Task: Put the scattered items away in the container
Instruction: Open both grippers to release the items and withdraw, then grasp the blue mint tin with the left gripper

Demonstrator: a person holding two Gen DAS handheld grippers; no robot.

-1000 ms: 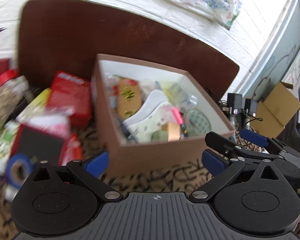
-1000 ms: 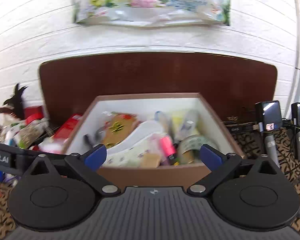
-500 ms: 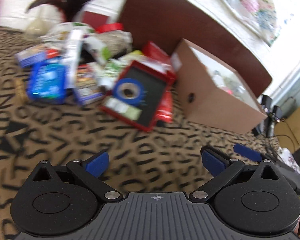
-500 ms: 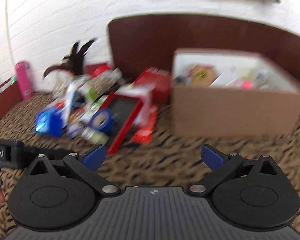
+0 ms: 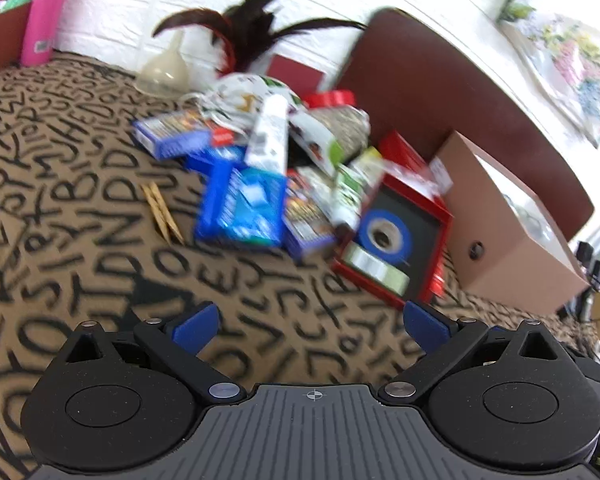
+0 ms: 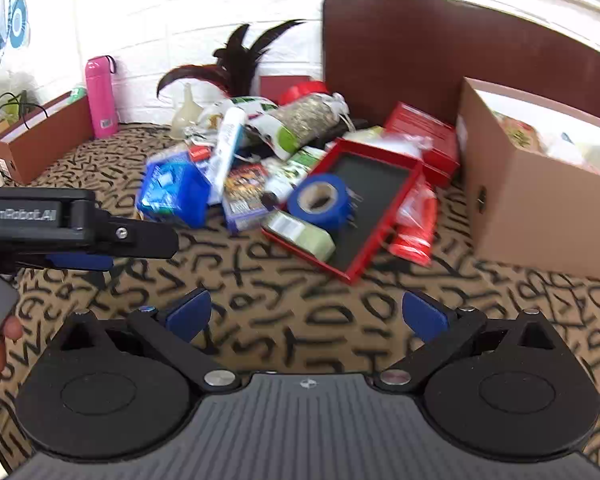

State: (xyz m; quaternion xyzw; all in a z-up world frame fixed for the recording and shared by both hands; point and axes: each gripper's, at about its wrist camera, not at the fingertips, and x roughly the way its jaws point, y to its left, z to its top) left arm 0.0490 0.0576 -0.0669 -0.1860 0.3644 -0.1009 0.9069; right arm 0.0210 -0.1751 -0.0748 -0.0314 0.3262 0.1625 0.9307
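Observation:
A pile of scattered items lies on the letter-patterned cloth: a blue tape roll on a red tray, a blue packet, a white tube, a red pouch and two wooden clothespins. The brown cardboard box stands to the right, holding several items. My left gripper is open and empty, short of the pile. My right gripper is open and empty, short of the tray. The left gripper's body shows at the left of the right wrist view.
A pink bottle and a brown box stand at the far left by the white brick wall. Dark feathers and a dark brown board stand behind the pile. A glass funnel sits near the feathers.
Both grippers have swung left and pulled back from over the box. They now face the scattered pile. Both stay open and empty.

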